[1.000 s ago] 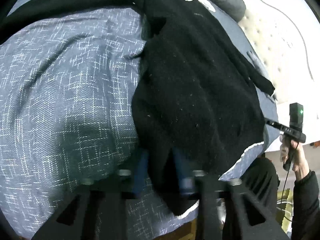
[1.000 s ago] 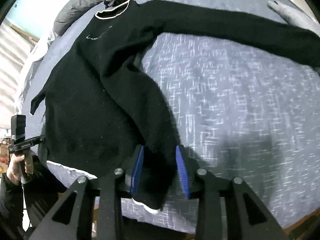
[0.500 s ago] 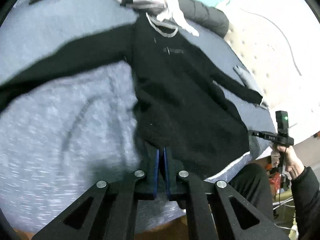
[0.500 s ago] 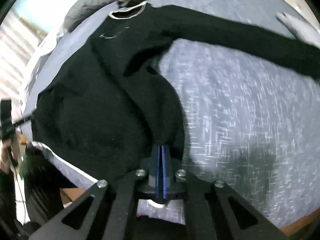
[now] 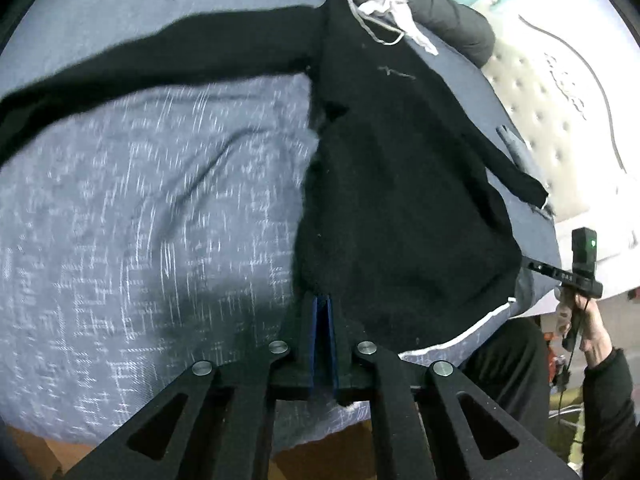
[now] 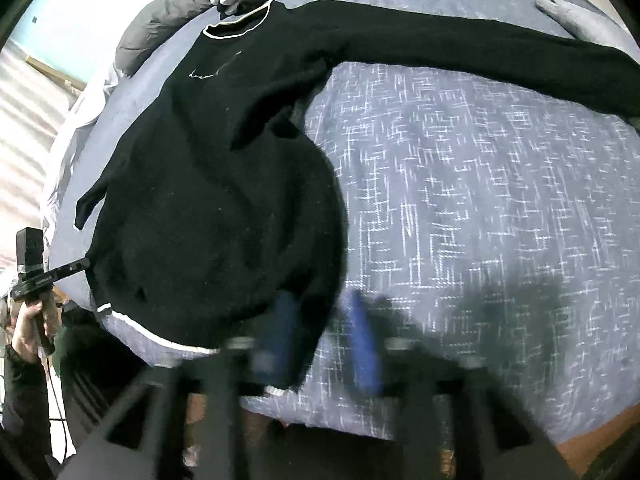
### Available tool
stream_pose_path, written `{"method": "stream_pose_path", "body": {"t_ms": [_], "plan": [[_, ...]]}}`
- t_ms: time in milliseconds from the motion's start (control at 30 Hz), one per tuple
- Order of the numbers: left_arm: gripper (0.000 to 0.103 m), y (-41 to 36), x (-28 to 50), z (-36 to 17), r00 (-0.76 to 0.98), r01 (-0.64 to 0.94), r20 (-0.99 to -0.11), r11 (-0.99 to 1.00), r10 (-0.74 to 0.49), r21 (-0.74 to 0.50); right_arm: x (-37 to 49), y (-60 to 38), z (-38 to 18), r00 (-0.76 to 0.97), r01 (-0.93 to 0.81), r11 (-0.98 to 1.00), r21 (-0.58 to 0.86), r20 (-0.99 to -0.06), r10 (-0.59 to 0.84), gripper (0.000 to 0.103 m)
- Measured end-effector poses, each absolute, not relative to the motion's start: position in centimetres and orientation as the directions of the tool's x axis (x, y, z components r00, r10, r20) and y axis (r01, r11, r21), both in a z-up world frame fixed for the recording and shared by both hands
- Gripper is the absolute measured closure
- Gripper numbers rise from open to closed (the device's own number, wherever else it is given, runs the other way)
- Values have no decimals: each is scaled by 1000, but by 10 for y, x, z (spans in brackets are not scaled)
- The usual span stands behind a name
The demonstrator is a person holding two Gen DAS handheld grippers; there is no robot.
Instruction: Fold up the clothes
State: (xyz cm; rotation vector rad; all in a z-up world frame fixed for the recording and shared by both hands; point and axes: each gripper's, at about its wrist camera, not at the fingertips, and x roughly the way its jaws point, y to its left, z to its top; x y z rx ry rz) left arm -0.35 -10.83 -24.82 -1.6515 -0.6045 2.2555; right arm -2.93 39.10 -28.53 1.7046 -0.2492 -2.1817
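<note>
The black sweater (image 5: 400, 208) lies flat on the bed (image 5: 140, 220), its near hem between the left gripper (image 5: 322, 320) jaws, nearly closed but opening, while the right gripper (image 6: 320, 332) jaws spread to release it.

Blue bedspread (image 6: 480, 168) — tufted headboard (image 5: 540, 92)

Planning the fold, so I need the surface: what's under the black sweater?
The black sweater lies on a blue-grey patterned bedspread; whatever sits directly beneath its body is covered.
</note>
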Motion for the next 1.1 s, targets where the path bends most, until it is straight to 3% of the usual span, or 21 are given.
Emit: {"method": "stream_pose_path", "body": {"t_ms": [133,467,500,533,567,600,633,867,967,1033,1100], "plan": [[78,-104,-1,-255,-280,14,-846,-880,453,-476,-31,389,-290,-182,161,-909,384,-894,-409,58],[76,-89,1,-278,-243,13,-856,-881,457,-473,-35,377,-307,-147,174,-919,355,-913,-380,58],[78,-89,2,-278,-252,15,-856,-883,451,-469,-35,379,-306,-153,173,-918,357,-911,-383,63],[82,-89,2,-278,-260,17,-859,-888,440,-460,-34,381,-303,-164,176,-917,359,-907,-387,77],[93,-89,2,-277,-267,18,-865,-895,425,-446,-34,383,-300,-174,178,-915,361,-904,-390,83],[98,-90,2,-276,-274,17,-866,-898,418,-439,-33,384,-299,-178,179,-915,361,-903,-391,90],[98,-90,3,-275,-279,14,-864,-897,420,-441,-32,386,-297,-180,182,-915,361,-902,-392,95],[99,-88,8,-262,-304,-17,-855,-899,421,-437,-27,387,-291,-186,207,-903,376,-891,-413,99],[99,-89,10,-259,-310,-18,-853,-899,421,-437,-27,389,-301,-122,164,-891,423,-888,-444,93],[99,-87,11,-259,-311,-16,-851,-898,422,-439,-25,388,-307,-94,148,-892,428,-891,-443,53],[99,-86,11,-260,-310,-16,-851,-898,423,-440,-24,384,-310,-97,158,-896,416,-896,-433,53]]}}
